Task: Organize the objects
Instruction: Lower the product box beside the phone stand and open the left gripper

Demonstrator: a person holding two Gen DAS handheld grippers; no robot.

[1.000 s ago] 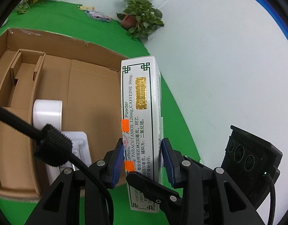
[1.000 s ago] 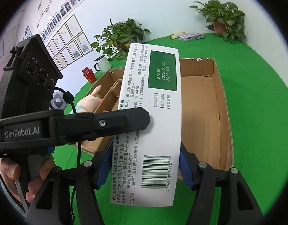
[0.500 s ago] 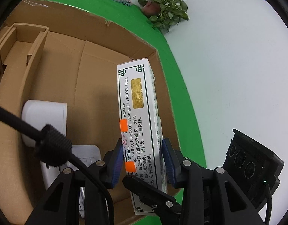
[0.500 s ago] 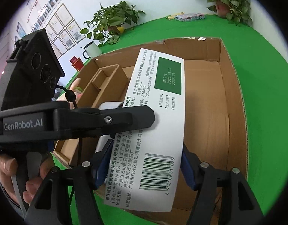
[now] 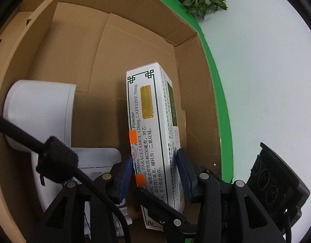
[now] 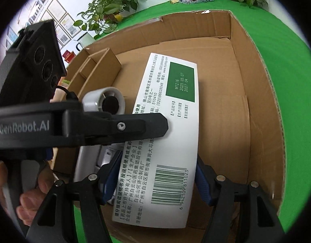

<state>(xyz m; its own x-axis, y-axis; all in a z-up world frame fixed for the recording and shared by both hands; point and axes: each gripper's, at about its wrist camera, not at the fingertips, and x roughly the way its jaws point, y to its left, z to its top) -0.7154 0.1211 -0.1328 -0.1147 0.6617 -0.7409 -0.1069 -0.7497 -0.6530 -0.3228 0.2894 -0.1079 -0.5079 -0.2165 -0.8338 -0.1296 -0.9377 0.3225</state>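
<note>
We record the medicine carton [image 5: 149, 133] inside the cardboard box [image 5: 78, 64], on a narrow edge, long axis running away along the fingers. Legible print: "PARACETAMOL 126mg, CAFFEINE 30mg", "Powder"; side panel "M1216 2025 05 07 2027 04" above a barcode. Left hand-held gripper [image 5: 155, 174]: jaws opening, carton between, visible gaps at the blue pads. Right hand-held gripper [image 6: 155, 179], jaws clamped on the carton's broad faces. White device [image 5: 40, 109] beside. "GenRobot.AI" legible on the left unit
</note>
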